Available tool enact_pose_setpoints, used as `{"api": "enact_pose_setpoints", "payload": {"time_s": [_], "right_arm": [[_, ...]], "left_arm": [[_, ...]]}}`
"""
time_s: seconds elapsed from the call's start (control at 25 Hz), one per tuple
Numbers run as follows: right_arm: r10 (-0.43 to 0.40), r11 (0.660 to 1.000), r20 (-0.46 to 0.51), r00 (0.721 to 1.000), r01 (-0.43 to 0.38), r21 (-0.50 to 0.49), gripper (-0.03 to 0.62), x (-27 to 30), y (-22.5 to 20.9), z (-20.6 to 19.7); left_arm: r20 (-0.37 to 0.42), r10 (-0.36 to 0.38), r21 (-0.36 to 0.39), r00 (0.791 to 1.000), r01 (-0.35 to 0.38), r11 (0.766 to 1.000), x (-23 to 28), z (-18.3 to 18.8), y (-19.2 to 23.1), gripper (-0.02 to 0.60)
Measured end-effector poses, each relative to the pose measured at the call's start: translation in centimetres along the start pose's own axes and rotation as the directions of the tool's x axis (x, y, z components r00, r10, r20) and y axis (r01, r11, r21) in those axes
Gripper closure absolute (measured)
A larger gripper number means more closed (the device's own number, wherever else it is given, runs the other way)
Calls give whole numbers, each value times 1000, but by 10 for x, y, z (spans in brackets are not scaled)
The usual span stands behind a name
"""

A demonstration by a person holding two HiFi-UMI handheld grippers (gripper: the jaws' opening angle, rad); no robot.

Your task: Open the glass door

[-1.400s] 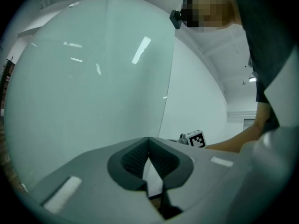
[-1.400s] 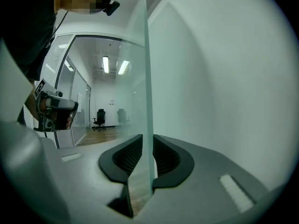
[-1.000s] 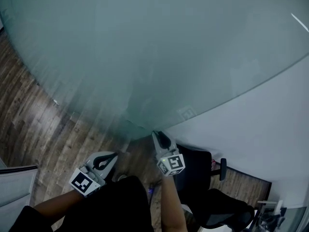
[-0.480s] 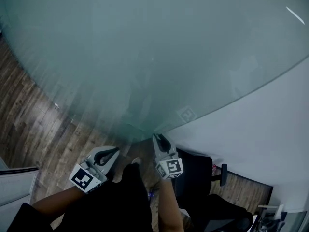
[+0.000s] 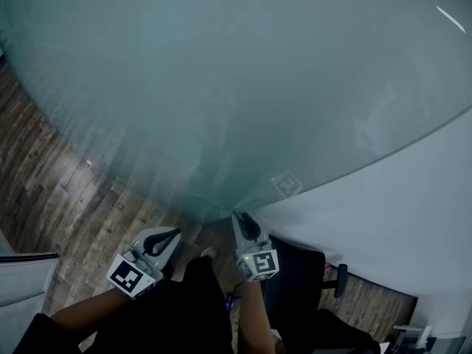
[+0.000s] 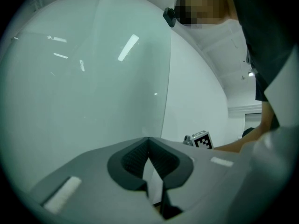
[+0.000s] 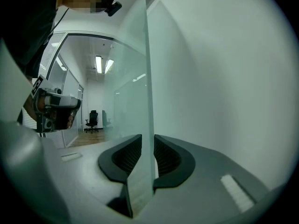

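The right tool (image 7: 147,140) is clamped on the door (image 7: 140,78), its free edge pinched between the pads, just beside the white wall (image 7: 219,78). The left tool (image 6: 148,142) hovers near the pane, jaws together, empty.

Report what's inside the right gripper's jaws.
Only the edge of the glass door, gripped by the right gripper. The pane covers one pad, which shows only dimly through it.
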State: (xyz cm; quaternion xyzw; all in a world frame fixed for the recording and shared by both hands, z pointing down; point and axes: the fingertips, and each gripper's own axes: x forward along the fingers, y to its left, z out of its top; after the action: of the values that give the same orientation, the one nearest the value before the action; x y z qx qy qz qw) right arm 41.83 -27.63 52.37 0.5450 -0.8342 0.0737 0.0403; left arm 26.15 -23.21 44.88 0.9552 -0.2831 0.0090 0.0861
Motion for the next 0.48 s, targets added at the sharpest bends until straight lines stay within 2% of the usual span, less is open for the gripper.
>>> {"api": "enact_pose_setpoints", "payload": {"time_s": [0.16, 0.48], "right_arm": [[11, 1000, -5, 1000, -11, -17, 510, 0, 1, 0], [21, 1000, -4, 1000, -21, 13, 508, 23, -25, 3]], "left_arm": [[27, -9, 12, 1000, 9, 1000, 0, 5, -5, 583], [-18, 40, -4, 999, -40, 999, 24, -3, 25, 582]]}}
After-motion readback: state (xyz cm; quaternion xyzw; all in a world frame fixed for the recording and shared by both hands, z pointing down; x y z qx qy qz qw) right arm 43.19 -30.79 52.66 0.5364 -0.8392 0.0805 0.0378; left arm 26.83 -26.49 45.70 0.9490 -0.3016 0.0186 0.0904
